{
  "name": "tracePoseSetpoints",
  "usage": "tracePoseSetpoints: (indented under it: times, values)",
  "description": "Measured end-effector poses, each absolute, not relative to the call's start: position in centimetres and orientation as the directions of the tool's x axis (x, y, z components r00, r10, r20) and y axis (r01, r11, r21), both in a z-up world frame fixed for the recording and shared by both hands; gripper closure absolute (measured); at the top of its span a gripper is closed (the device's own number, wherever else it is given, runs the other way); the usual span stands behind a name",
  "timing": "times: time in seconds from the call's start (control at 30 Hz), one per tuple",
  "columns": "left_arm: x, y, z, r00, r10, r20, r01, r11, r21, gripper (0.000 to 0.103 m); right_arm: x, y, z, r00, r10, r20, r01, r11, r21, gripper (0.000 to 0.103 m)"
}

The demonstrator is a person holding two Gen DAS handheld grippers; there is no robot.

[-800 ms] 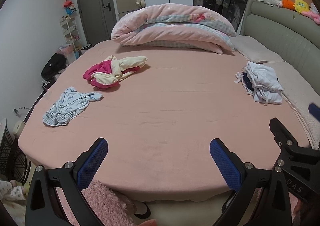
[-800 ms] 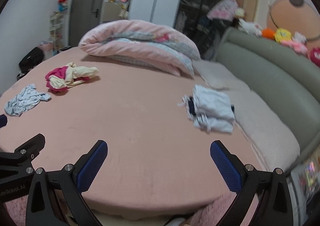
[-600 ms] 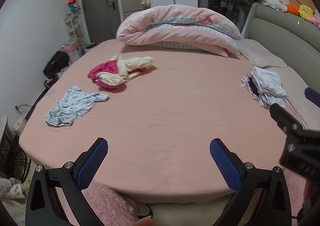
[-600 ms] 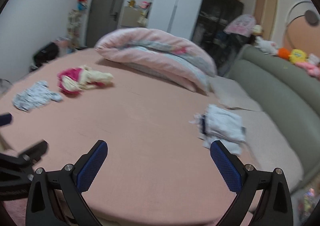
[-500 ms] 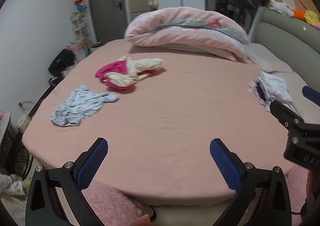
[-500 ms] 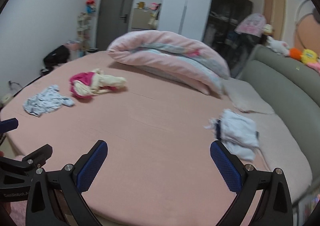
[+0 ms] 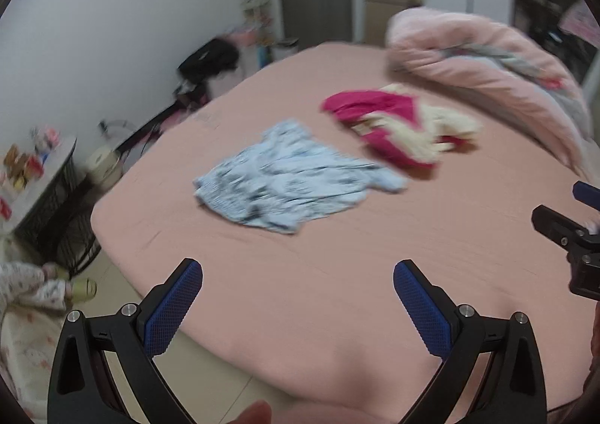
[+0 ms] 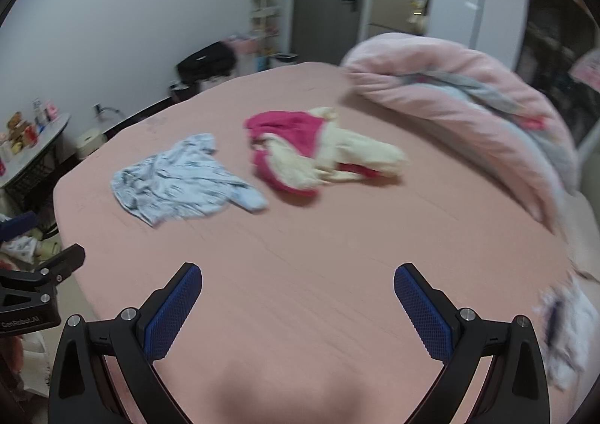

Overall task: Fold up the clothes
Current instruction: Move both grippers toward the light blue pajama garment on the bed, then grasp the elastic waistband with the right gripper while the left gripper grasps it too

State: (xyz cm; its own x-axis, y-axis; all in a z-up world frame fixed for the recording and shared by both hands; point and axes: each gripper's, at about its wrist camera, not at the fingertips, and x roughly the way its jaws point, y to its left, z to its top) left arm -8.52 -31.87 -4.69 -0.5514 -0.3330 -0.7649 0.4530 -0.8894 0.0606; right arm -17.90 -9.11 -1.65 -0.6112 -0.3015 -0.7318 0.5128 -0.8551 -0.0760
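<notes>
A crumpled light blue patterned garment [image 7: 288, 180] [image 8: 180, 182] lies on the pink bed [image 7: 337, 292] [image 8: 318, 255] near its left side. Beside it, further back, sits a heap of magenta and cream clothes [image 7: 397, 127] [image 8: 318, 150]. My left gripper [image 7: 298, 305] hangs wide open over the bed's near edge, nothing between its blue pads. My right gripper [image 8: 298, 307] is also wide open and empty over the bed. A folded white pile [image 8: 562, 334] lies at the far right of the right wrist view. Both views are blurred.
A rolled pink quilt [image 7: 487, 60] [image 8: 468, 86] lies along the back of the bed. A black bag [image 7: 208, 60] and a shelf stand by the wall at the left. A small side table [image 7: 33, 176] with items stands left of the bed.
Both views have swung to the left and closer, so the blue garment and the magenta heap now sit near the middle. The white pile has slid to the right edge. Both grippers stay open.
</notes>
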Motion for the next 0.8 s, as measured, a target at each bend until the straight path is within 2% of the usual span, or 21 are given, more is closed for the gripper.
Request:
tracePoseSetpoints:
  times: [0.17,0.4,0.47,0.6,0.63,0.73,0.77,0.8]
  values:
    - [-11.4,-39.7,-10.7,-0.47,-0.31,-0.826,0.538,-0.843,0.011,0.007,-22.8,-20.3,-7.5,-0.512,-0.343,-0.788,0.601,-0.798,-0.044,0.001]
    - [-16.0,-47.4,-15.8,-0.441,-0.273,-0.855,0.609,-0.791,-0.062,0.008,-27.4,-30.9,-15.8,-0.409,-0.333,-0.85,0.646,-0.763,-0.012,0.001]
    - [-17.3,-48.9,-16.3,-0.463,-0.259,-0.848,0.618,-0.78,-0.099,0.008,-27.7,-32.9,-17.5,-0.392,-0.337,-0.856,0.667,-0.745,-0.012,0.001]
    - [-19.2,-51.4,-18.8,-0.49,-0.155,-0.858,0.626,-0.747,-0.222,0.006,-28.1,-35.7,-20.8,-0.375,-0.316,-0.872,0.696,-0.717,-0.04,0.0]
    - [-19.5,-51.8,-19.3,-0.495,-0.142,-0.857,0.629,-0.739,-0.241,0.0,-28.3,-35.9,-21.5,-0.365,-0.314,-0.876,0.694,-0.719,-0.032,0.0]
    - [-20.0,-51.1,-19.1,-0.471,-0.185,-0.862,0.637,-0.747,-0.188,0.0,-28.9,-36.0,-22.1,-0.338,-0.307,-0.89,0.688,-0.726,-0.011,0.001]
    - [-20.2,-50.8,-18.9,-0.456,-0.198,-0.867,0.639,-0.751,-0.165,0.003,-29.0,-36.0,-22.1,-0.332,-0.301,-0.894,0.691,-0.723,-0.013,0.002]
    - [-20.4,-50.5,-18.7,-0.444,-0.207,-0.872,0.637,-0.757,-0.145,0.01,-28.9,-35.8,-21.9,-0.323,-0.306,-0.895,0.695,-0.719,-0.005,0.011]
